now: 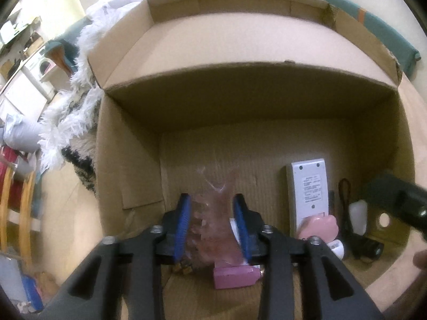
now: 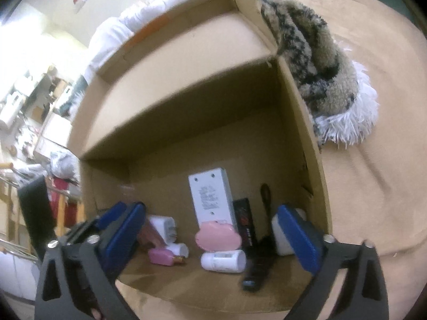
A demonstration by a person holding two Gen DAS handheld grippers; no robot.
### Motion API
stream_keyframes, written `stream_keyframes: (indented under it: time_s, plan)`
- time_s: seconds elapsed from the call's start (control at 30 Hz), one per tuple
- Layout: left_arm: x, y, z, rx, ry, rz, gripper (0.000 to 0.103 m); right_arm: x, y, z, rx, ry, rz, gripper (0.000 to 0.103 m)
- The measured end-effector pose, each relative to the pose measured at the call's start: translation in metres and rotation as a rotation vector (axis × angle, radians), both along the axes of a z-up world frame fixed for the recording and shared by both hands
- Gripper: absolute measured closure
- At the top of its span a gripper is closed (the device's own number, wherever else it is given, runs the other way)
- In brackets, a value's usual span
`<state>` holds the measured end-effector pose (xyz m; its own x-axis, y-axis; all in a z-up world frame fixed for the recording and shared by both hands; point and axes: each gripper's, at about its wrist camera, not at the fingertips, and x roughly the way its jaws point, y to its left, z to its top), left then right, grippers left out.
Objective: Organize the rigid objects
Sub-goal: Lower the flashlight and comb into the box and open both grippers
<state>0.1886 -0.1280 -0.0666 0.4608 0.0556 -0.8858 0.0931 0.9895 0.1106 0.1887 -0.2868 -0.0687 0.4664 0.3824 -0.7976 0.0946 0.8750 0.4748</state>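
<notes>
An open cardboard box (image 1: 128,160) holds several rigid objects. My left gripper (image 1: 212,205) is inside it, shut on a clear plastic bag with pinkish contents (image 1: 210,208), low over the box floor. Beneath it lies a pink bottle (image 1: 233,277). A white remote (image 1: 309,189) lies face down to the right, with a pink case (image 1: 319,226) on its near end. My right gripper (image 2: 210,229) is open and empty, hovering at the box's near edge (image 2: 213,298) above the remote (image 2: 210,200), pink case (image 2: 217,238), white bottle (image 2: 222,261) and pink bottle (image 2: 162,256).
A black flashlight with strap (image 2: 257,269), a black-red packet (image 2: 244,224), a white charger (image 2: 164,226) and a white block (image 2: 281,237) also lie in the box. A furry blanket (image 2: 320,61) rests against the box's right wall. White bedding (image 1: 120,2) lies behind. Furniture stands at left.
</notes>
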Motion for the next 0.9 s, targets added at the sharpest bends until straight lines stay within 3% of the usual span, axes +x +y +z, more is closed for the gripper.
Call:
stream_keyframes:
  time_s: [0.07,0.1,0.43,0.63,0.83,0.9]
  plan:
    - [-0.003,0.002,0.006,-0.013,-0.016,0.008,0.037,-0.001,-0.001,0.005,0.019,-0.024,-0.002,0.0]
    - [-0.005,0.003,0.01,-0.017,-0.029,0.011,0.035,-0.002,-0.002,0.007,0.03,-0.037,-0.001,0.0]
    - [-0.034,0.032,0.051,-0.038,-0.108,0.03,0.035,-0.027,-0.001,0.03,0.004,-0.138,-0.002,0.0]
    - [-0.067,0.054,0.074,-0.048,-0.18,0.048,0.035,-0.055,0.001,0.051,-0.077,-0.219,0.0,0.0]
    - [-0.097,0.079,0.08,-0.082,-0.178,0.062,0.034,-0.079,0.002,0.058,-0.119,-0.244,-0.019,0.0]
    - [-0.106,0.084,0.08,-0.087,-0.17,0.06,0.027,-0.089,0.001,0.06,-0.12,-0.253,-0.027,0.0]
